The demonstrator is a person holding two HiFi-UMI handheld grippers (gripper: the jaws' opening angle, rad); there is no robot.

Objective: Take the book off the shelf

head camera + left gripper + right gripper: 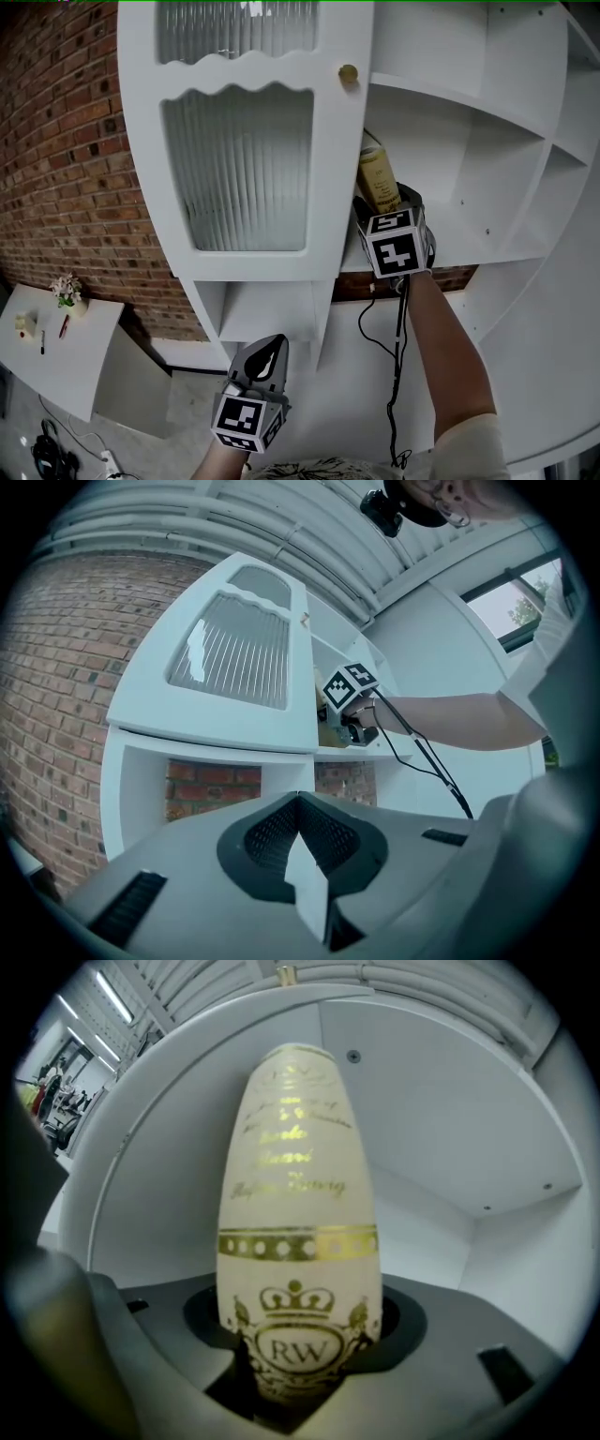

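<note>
The right gripper (386, 208) reaches level into the open white shelf compartment (441, 178) of a tall white cabinet, and its 2 jaws are clamped on the lower end of the cream, gold-printed book (380, 178). In the right gripper view the book (298, 1241) fills the gap between the jaws of the right gripper (300, 1377), spine toward the camera, with a gold crown and the letters RW just above the grip, a gold band higher up and lines of gold script near the top. The book is in that compartment, just to the right of the white cabinet door with its ribbed glass pane (239, 169) and small brass knob (348, 73); in the head view it leans, its top nearer the door. A black cable (398, 375) hangs along the forearm behind the right gripper. The left gripper (270, 352) is held low, well apart from the book, in front of the cabinet's lower openings; the left gripper view shows the 2 jaws of the left gripper (300, 799) together with nothing between them. A red brick wall (56, 141) stands behind and to the left of the cabinet, and a small potted flower (66, 289) sits on a white table (84, 347) at the lower left.
</note>
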